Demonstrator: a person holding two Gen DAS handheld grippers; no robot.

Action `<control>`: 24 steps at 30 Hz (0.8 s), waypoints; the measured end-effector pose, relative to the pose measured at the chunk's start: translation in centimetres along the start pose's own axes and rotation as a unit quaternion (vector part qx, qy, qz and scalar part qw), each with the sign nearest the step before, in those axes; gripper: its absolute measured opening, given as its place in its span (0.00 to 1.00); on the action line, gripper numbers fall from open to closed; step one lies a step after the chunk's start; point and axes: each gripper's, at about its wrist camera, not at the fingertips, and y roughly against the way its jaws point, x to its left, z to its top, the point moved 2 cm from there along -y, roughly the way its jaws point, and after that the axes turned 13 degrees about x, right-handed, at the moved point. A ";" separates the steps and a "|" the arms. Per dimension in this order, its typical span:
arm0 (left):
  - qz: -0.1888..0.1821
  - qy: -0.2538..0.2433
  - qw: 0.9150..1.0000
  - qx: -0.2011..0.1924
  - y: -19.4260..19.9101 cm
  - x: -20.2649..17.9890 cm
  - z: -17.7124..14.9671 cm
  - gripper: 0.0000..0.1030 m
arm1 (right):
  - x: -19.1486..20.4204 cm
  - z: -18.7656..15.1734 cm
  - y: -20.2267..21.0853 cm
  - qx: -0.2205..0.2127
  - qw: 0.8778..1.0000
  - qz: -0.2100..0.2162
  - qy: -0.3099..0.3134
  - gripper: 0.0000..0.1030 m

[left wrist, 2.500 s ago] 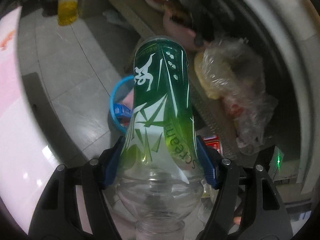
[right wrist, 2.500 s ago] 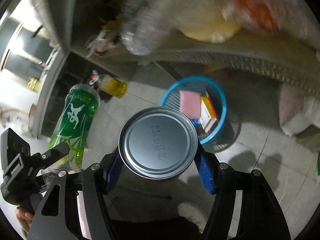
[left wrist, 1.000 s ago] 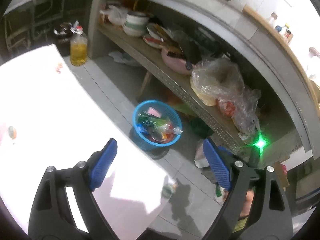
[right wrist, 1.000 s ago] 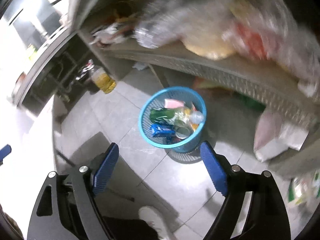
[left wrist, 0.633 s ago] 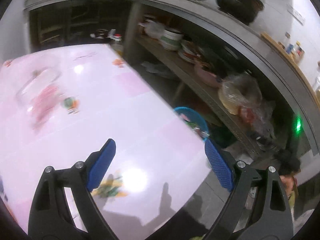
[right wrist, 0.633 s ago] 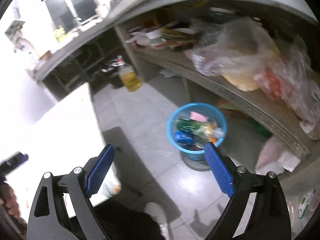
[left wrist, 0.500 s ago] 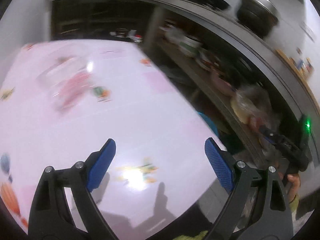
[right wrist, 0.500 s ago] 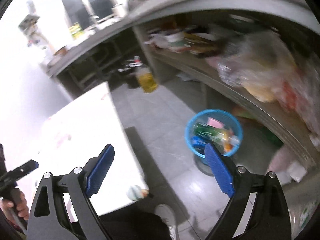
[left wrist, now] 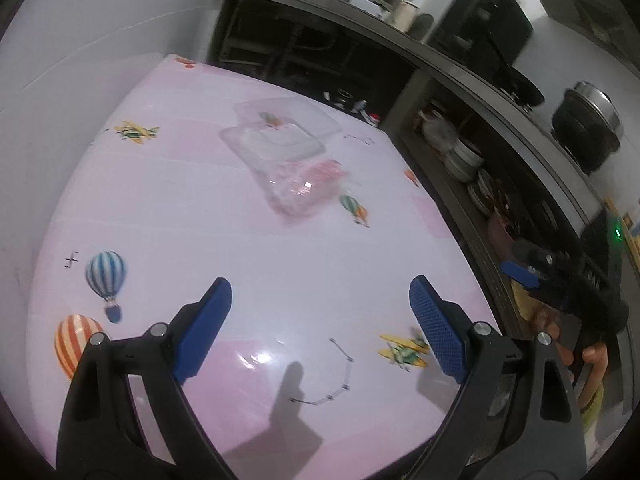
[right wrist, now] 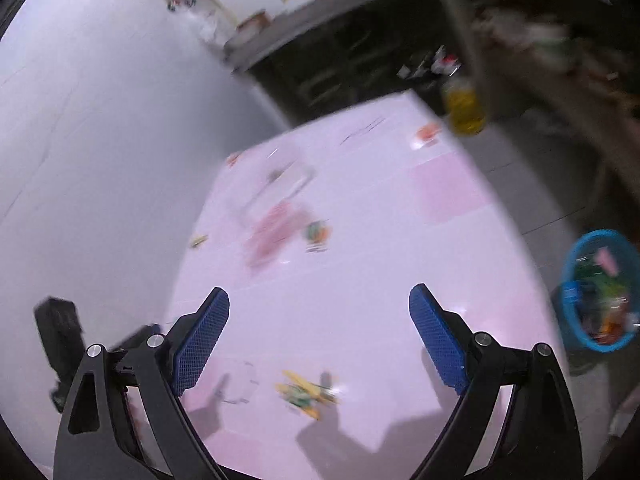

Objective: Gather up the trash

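An open clear plastic clamshell box with pink remains lies on the far half of the pink table; the right wrist view shows the clamshell box blurred. My left gripper hovers open and empty over the table's near part. Likewise my right gripper is open and empty above the table. On the floor at the right stands the blue trash basket, holding a green bottle and other trash. The right gripper also shows at the table's right edge in the left wrist view.
A white wall borders the table on the left. Dark counters and shelves with dishes and a pot run along the right. A yellow oil bottle stands on the floor beyond the table.
The green bottle and the can left my grippers and now lie in the blue basket. Both grippers opened and swung away from the basket to face the pink table.
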 end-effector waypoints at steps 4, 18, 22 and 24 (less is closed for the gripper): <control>0.010 0.016 1.000 -0.013 -0.4 1.5 0.8 0.84 | 1.2 3.2 -4.7 0.060 0.994 0.066 -0.055 0.82; 0.029 0.055 0.997 -0.041 -1.7 4.4 7.0 0.74 | 5.3 10.3 -18.0 0.133 0.984 -0.040 -0.114 0.74; 0.020 0.106 0.994 -0.026 -4.1 5.4 12.4 0.58 | 4.7 10.5 -19.1 0.134 0.982 -0.044 -0.125 0.65; 0.016 0.119 0.993 -0.012 -6.3 5.5 15.5 0.57 | 4.6 10.7 -19.1 0.126 0.983 -0.053 -0.122 0.63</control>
